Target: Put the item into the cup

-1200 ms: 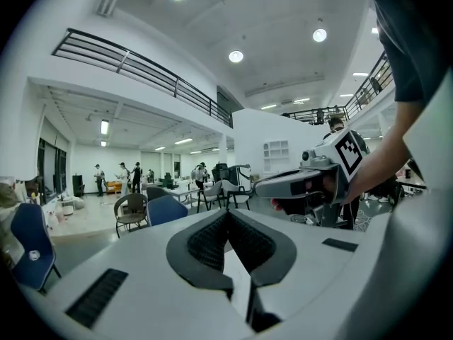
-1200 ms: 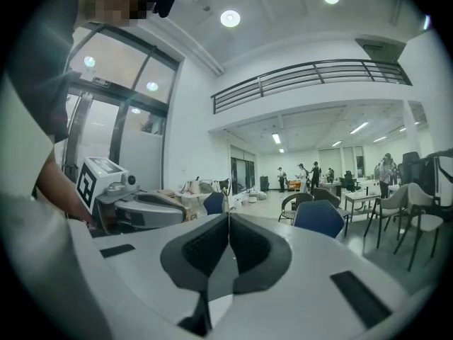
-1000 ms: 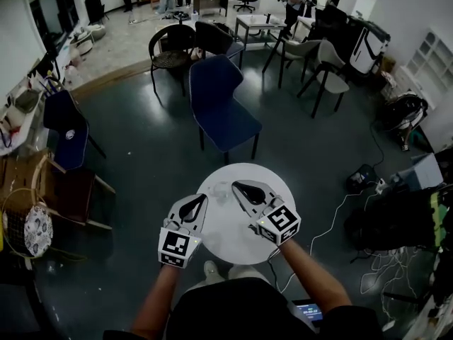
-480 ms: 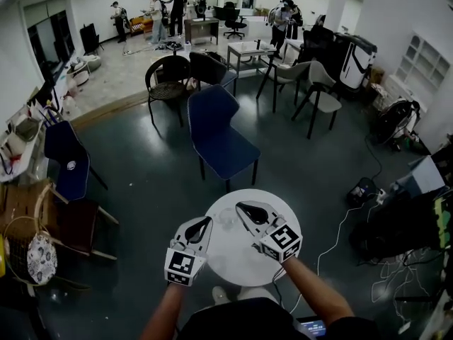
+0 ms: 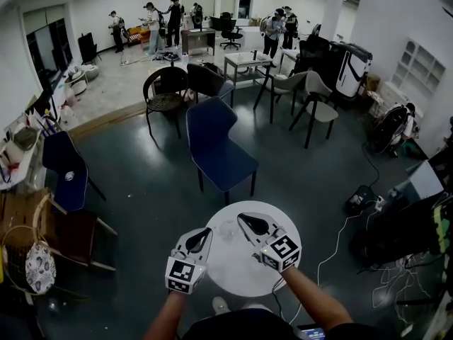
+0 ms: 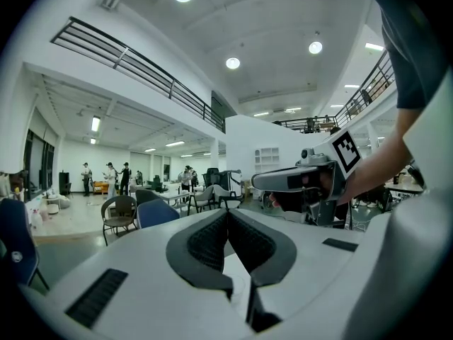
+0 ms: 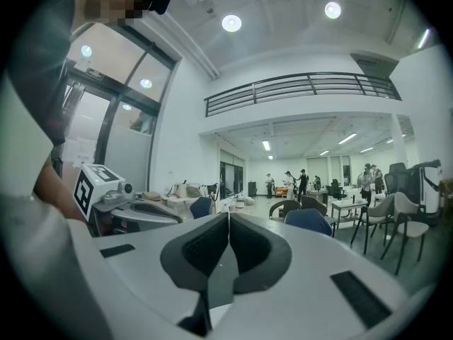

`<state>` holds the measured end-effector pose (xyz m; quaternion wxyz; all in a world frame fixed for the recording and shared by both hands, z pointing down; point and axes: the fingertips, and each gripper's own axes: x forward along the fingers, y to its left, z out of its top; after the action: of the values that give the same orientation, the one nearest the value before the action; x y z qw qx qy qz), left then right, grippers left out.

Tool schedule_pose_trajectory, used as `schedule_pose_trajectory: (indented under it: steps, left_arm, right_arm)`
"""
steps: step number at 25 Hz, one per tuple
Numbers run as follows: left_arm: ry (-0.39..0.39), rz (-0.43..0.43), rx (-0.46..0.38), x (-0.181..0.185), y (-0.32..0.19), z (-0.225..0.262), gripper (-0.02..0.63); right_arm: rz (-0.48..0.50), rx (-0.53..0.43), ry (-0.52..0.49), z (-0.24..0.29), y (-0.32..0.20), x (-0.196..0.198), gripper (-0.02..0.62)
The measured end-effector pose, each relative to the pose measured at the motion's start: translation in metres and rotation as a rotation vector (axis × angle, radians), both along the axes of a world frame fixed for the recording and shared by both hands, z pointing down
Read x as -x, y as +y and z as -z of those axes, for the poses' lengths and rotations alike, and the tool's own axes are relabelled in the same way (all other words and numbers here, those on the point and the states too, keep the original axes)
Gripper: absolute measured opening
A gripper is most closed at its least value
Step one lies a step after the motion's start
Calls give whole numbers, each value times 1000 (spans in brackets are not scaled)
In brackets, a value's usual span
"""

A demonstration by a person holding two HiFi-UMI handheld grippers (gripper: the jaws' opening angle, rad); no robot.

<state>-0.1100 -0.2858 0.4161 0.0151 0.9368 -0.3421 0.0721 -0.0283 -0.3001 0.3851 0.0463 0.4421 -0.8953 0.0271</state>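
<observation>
White round table (image 5: pixel 237 266) carries what looks like a clear cup (image 5: pixel 226 229). My left gripper (image 5: pixel 204 235) and right gripper (image 5: pixel 245 223) hover clamped together and empty, so I judge the task barely begun.

a big open-plan workspace, part office and part lab hall. a dark grey polished floor (image 5: pixel 141 168) carries loosely scattered seating: a dark blue upholstered chair (image 5: pixel 216 147), a black round-backed chair (image 5: pixel 164 91) and pale shell chairs (image 5: pixel 320 94) near a white rectangular table (image 5: pixel 244 59). loose white cables (image 5: pixel 396 283) lie tangled on the floor, right of a small round white counter (image 5: pixel 233 264). a white cube shelf (image 5: pixel 421 66) stands against the right wall. several people (image 5: pixel 152 23) stand at the far end. overhead run a mezzanine's dark metal railing (image 7: pixel 304 85) and round recessed ceiling lights (image 7: pixel 231 23).
</observation>
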Motion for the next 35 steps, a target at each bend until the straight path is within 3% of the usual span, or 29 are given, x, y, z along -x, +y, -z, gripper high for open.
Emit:
schedule_pose_trajectory:
  steps: [15, 18, 21, 35]
  left_arm:
    - [0, -14, 0, -32, 34, 15, 17]
    - [30, -2, 17, -36, 47, 21, 17]
    - [52, 14, 25, -43, 63, 31, 17]
    - [25, 31, 1, -82, 168, 46, 17]
  right_arm:
    - [-31, 11, -46, 8, 36, -37, 21]
    - [-18, 12, -43, 12, 49, -41, 21]
    - [-1, 7, -42, 18, 66, -47, 21]
    - [49, -9, -35, 31, 169, -77, 20]
